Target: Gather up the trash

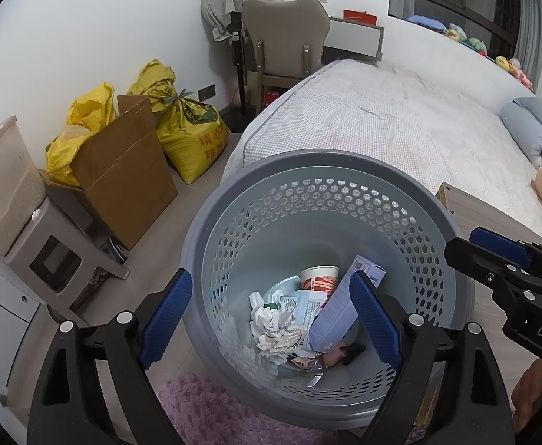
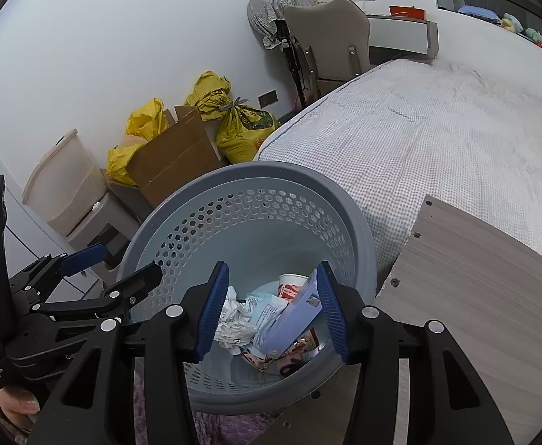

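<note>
A grey perforated trash basket [image 1: 323, 170] stands on the floor beside the bed and also shows in the right wrist view [image 2: 256, 178]. Inside lie crumpled white paper [image 1: 274, 328], a paper cup [image 1: 319, 278], a pale blue carton [image 1: 339, 311] and wrappers. The same paper [image 2: 234, 324] and carton [image 2: 297, 319] show in the right wrist view. My left gripper [image 1: 271, 319] is open and empty above the basket's mouth. My right gripper [image 2: 271, 315] is open and empty above it too. The right gripper shows at the right edge of the left view [image 1: 501, 256].
A bed [image 1: 400, 118] lies to the right. A wooden board [image 2: 475, 289] leans by the basket. A cardboard box [image 1: 122, 170], yellow bags [image 1: 189, 137] and a beige bin [image 1: 7, 185] stand along the wall. A chair [image 1: 286, 37] stands behind. A purple rug [image 1: 211, 408] lies under the basket.
</note>
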The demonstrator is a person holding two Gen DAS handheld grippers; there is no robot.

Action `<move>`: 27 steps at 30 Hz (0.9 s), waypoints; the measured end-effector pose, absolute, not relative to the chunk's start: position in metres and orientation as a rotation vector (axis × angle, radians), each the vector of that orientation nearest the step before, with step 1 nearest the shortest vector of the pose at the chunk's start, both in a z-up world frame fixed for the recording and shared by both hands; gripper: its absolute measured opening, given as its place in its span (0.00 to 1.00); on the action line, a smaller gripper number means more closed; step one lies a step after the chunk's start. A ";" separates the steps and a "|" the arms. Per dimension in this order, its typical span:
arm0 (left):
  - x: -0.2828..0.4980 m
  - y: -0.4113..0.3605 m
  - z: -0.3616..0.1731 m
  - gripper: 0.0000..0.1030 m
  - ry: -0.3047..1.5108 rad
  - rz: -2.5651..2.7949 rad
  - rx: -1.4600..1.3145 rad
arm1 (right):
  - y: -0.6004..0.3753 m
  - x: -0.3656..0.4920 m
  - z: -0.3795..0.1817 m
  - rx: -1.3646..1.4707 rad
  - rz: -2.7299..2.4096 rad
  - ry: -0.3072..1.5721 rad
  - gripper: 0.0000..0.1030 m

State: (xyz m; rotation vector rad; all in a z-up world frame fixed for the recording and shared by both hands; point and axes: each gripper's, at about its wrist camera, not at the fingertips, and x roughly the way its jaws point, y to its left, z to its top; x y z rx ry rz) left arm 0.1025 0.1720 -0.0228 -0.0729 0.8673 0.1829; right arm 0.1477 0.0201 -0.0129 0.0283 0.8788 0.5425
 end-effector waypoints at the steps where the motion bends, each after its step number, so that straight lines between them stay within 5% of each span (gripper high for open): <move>1: 0.101 0.172 -0.022 0.84 0.865 0.185 -0.073 | 0.020 0.148 -0.013 0.028 0.542 0.878 0.46; 10: 0.095 0.173 -0.017 0.88 0.854 0.204 -0.068 | 0.020 0.142 -0.011 0.030 0.537 0.874 0.46; 27: 0.089 0.175 -0.009 0.94 0.844 0.236 -0.076 | 0.016 0.136 -0.002 0.035 0.508 0.859 0.61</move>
